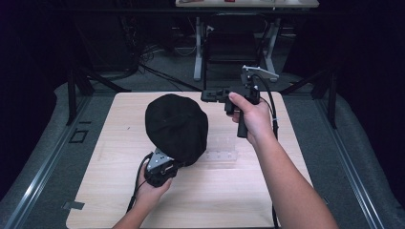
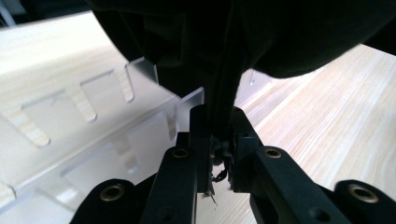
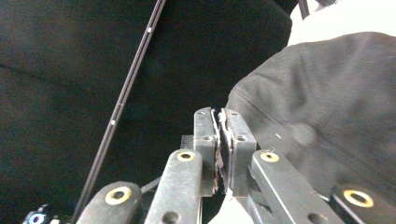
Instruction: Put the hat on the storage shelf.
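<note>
- The black cap (image 1: 175,128) hangs over the middle of the worktop (image 1: 119,200), held up from below by the left gripper (image 1: 162,168), whose fingers (image 2: 198,140) are clamped together on a thin fold of the cap's dark cloth.
- The hold looks small: only the pinched edge of the fabric sits between the fingers, with loose threads showing at the pinch. If the cloth creeps out, the cap would likely drop onto the clear plastic rack (image 1: 220,147) lying just beside and partly under it.
- That rack, with its slots and upright tabs, sits close below the cap in the left gripper view. A low swing of the cap could snag a tab or push the rack towards the right edge of the worktop.
- The right gripper (image 1: 214,95) is held in the air over the far edge of the worktop, right of the cap and apart from it. Its fingers (image 3: 205,135) are pressed together with nothing between them; the cap fills the right side of its view, beyond the tips.
- With these fingers together, any reach for the cap would only prod the cloth and could knock it out of the left gripper's pinch.
</note>
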Demonstrator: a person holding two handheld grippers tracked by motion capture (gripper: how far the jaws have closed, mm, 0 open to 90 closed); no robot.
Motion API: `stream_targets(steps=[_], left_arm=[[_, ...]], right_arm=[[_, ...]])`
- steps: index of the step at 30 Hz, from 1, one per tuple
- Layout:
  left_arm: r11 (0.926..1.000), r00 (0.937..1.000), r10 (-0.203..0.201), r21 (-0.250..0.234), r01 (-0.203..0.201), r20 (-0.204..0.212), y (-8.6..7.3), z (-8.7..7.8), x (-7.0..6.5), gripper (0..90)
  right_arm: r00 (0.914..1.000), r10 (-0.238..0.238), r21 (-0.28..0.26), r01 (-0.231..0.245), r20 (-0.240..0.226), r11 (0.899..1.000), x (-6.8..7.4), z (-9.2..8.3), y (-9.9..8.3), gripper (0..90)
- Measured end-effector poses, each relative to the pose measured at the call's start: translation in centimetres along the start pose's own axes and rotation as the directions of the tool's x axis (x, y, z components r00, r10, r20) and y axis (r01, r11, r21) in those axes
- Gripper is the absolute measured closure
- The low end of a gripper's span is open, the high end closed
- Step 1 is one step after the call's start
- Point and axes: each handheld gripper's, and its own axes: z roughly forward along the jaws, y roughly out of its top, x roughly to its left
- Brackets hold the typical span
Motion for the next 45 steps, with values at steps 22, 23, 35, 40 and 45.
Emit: stream_targets(steps=[22,23,35,40,45], left_arm=[[0.9939,0.9947,-0.101,-0.046,0.100,-0.019,0.4,-3.2,1.3,48.2],[0.9937,0.9942,-0.104,-0.045,0.103,-0.026,0.4,-3.6,1.4,47.6],[0.9870,0.9828,-0.160,-0.030,0.158,-0.092,-1.1,-7.2,3.9,46.2],[0.9846,0.9777,-0.175,-0.028,0.173,-0.116,-2.1,-7.6,4.5,46.2],[0.9872,0.9782,-0.160,-0.016,0.159,-0.133,-2.5,-7.8,4.6,46.2]], right_arm=[[0.9915,-0.082,-0.040,0.087,0.100,0.995,-0.3,-3.6,-1.5,79.7],[0.9889,-0.095,-0.046,0.101,0.114,0.994,-0.3,-3.9,-1.7,79.5],[0.8790,-0.269,-0.041,0.310,0.393,0.950,-2.1,-7.1,-7.1,77.5],[0.8602,-0.270,-0.037,0.316,0.433,0.948,-4.5,-8.1,-9.9,77.5],[0.8226,-0.298,-0.044,0.363,0.484,0.931,-6.2,-8.6,-12.6,74.3]])
